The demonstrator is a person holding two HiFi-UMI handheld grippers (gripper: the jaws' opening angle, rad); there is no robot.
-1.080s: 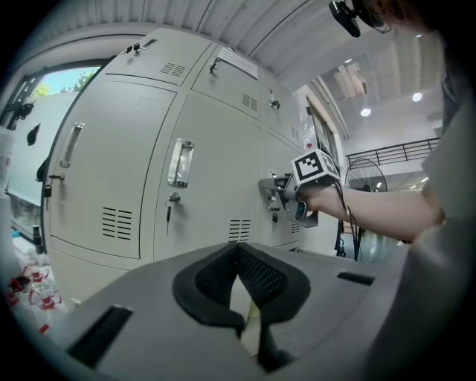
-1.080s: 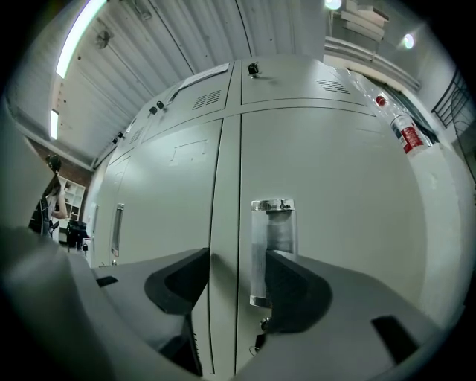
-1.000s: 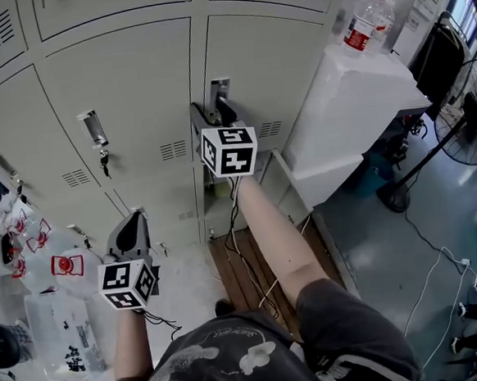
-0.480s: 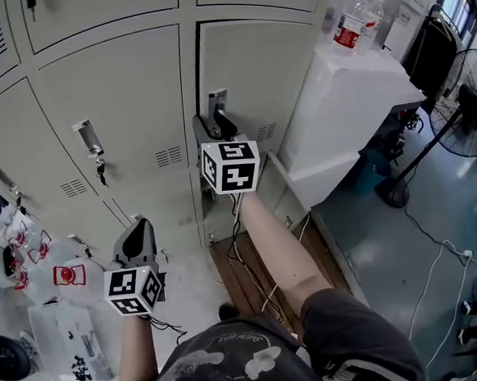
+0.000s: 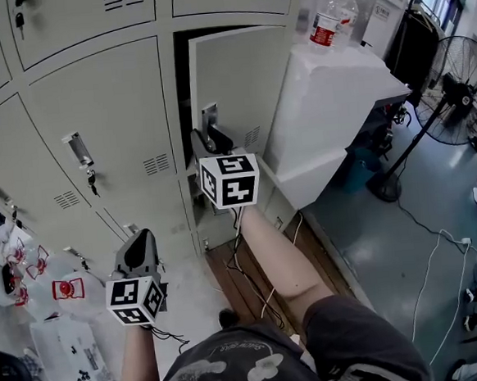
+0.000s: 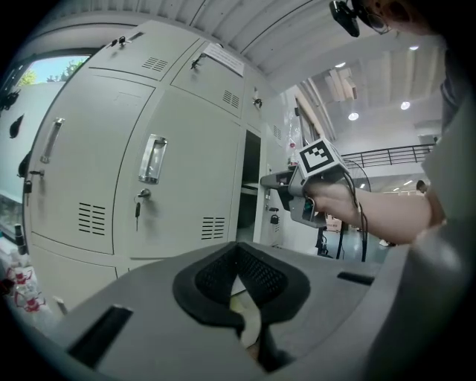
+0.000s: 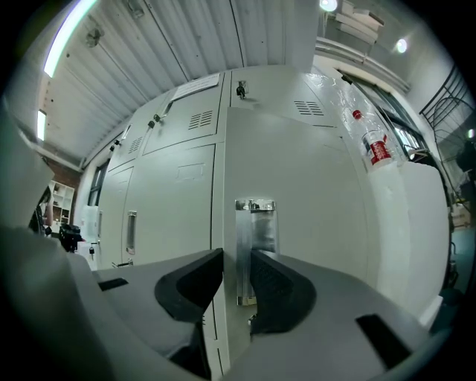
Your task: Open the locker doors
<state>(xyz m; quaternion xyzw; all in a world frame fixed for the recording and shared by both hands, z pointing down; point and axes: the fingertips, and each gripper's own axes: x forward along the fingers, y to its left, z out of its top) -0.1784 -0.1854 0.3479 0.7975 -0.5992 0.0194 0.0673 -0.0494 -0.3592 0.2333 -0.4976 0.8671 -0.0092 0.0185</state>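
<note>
A wall of grey lockers fills the head view. One locker door [image 5: 239,87] stands ajar, with a dark gap [image 5: 182,83] along its left edge. My right gripper [image 5: 210,140] is at that edge, by the metal handle [image 5: 210,118]. In the right gripper view the jaws [image 7: 236,279] straddle the door's edge and the handle [image 7: 255,238]; they have just been closing and now pinch it. My left gripper [image 5: 138,244] hangs lower left, away from the lockers, shut and empty [image 6: 242,312]. The neighbouring door [image 5: 94,131] is closed, with a key [image 5: 92,182] in its lock.
A white cabinet [image 5: 338,95] with plastic bottles [image 5: 324,23] on top stands right of the ajar door. A wooden pallet [image 5: 245,275] lies below it. Bags and a clear box [image 5: 60,323] sit at lower left. A floor fan [image 5: 460,86] and cables are at the right.
The locker door has swung from closed to ajar, with a dark gap widening at its left edge. My right gripper came back towards me with it, jaws narrowing. The left gripper drifted slightly.
</note>
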